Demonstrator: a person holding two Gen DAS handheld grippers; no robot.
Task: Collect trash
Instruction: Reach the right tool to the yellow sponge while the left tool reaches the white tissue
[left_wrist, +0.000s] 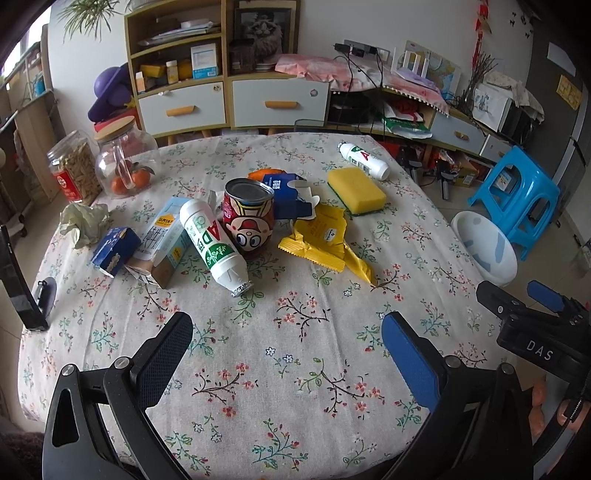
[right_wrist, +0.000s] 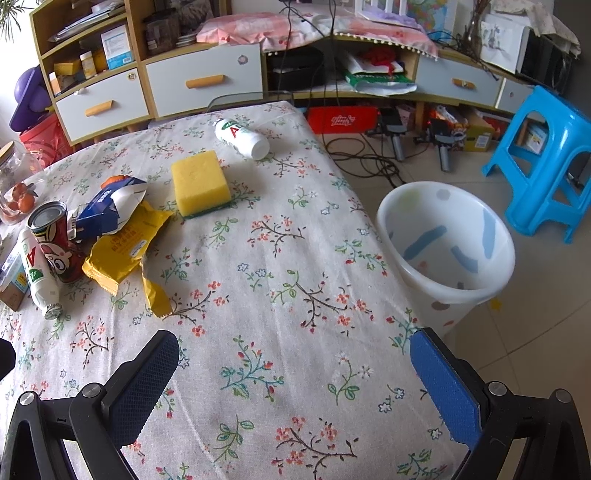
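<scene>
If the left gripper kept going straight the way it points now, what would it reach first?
Bare tablecloth lies directly ahead of the open left gripper. Beyond it, probably the red can or the yellow wrapper beside it; depth is hard to judge in this fisheye view.

"AD" on white bottle (left_wrist: 213, 242), "DAS" on right gripper (left_wrist: 540, 355)

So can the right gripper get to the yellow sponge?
Probably yes. The right gripper is open and empty, and only bare tablecloth lies between it and the sponge. Nothing rests on top of the sponge.
</scene>
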